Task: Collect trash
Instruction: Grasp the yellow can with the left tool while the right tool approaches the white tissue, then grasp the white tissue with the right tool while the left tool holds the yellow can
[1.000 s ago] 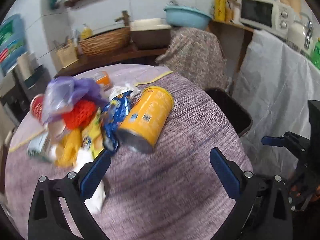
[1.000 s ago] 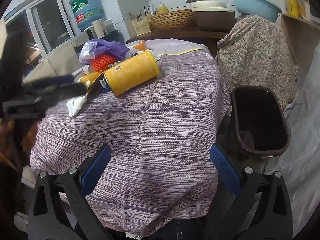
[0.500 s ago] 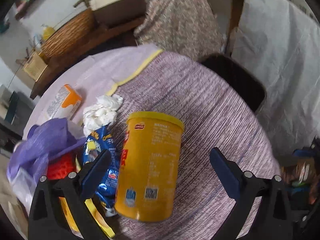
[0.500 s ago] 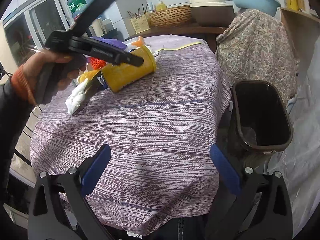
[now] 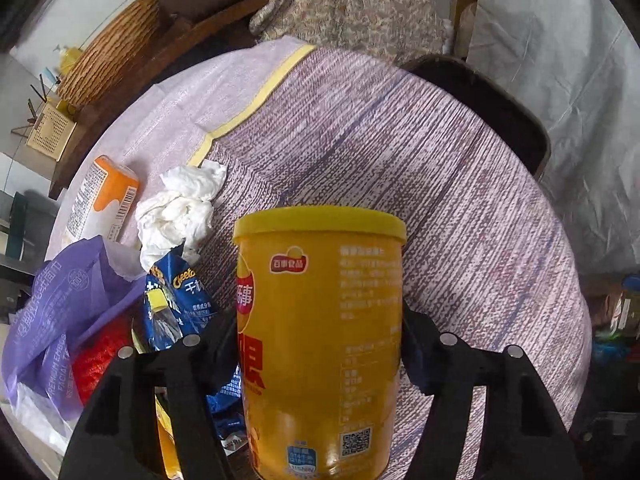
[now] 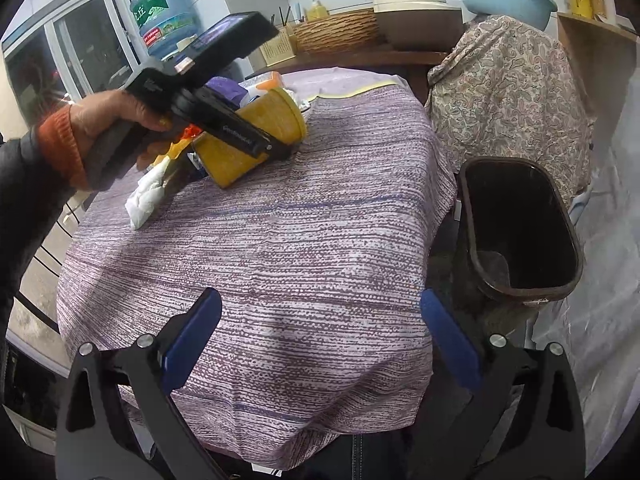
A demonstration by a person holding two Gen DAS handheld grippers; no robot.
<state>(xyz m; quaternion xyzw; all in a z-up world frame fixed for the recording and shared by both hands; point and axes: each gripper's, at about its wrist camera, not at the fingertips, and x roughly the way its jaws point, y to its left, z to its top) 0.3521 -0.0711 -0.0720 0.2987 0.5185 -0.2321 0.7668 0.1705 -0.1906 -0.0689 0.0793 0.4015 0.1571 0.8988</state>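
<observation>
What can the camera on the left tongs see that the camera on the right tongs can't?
Only the left view shows the blue Cheetos bag, the purple plastic bag and the red mesh.

Only the right view shows the water jug, the person's hand and the open, empty right tongs.

Both show the yellow canister, which the left tongs have just closed around, the crumpled tissue and the dark trash bin.

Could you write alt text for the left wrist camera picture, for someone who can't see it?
A tall yellow snack canister lies on a purple woven tablecloth between the pads of the left gripper, which has just been closing on it. Crumpled white tissue, a blue snack bag and a purple plastic bag lie left.
</observation>
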